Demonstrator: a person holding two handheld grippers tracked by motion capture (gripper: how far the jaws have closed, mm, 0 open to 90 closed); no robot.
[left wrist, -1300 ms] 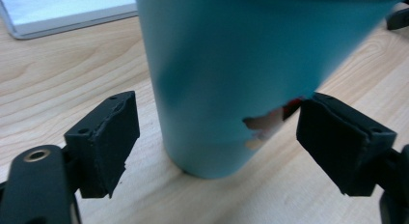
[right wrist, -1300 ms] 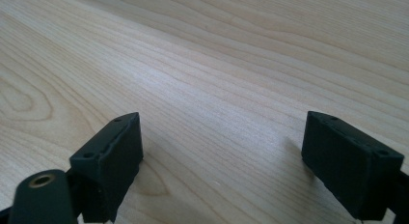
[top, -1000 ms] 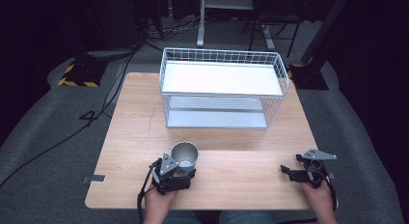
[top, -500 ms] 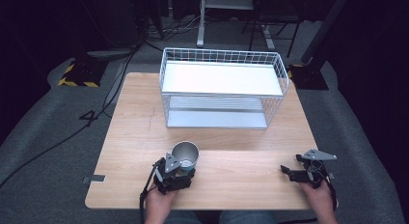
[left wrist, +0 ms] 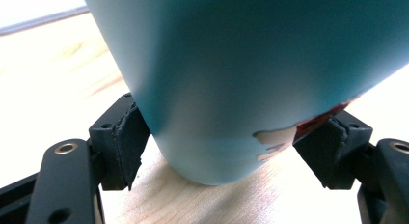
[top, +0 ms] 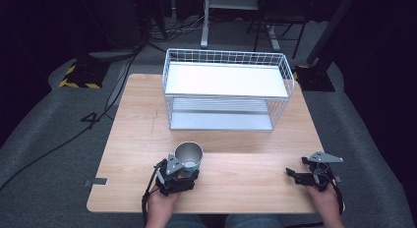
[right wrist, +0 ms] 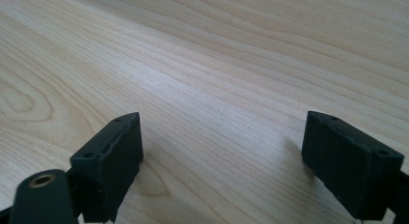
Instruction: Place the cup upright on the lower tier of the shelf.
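A teal cup (top: 189, 156) with a metal inside stands upright on the wooden table (top: 246, 144), near the front edge left of centre. My left gripper (top: 187, 167) is shut on its lower part. In the left gripper view the cup (left wrist: 241, 74) rises between the jaws, and both pads (left wrist: 129, 142) press its sides just above the base; the jaws have just been closing on it. My right gripper (top: 298, 168) rests near the front right corner, open. In the right gripper view its jaws (right wrist: 236, 156) stand wide apart with bare wood between them.
A white wire rack (top: 226, 85) with an upper shelf and a lower shelf stands at the back middle of the table. Bare wood lies between the rack and both grippers. Cables, stands and a dark floor surround the table.
The left gripper's jaws have closed onto the cup. Both hands and the cup have kept their places.
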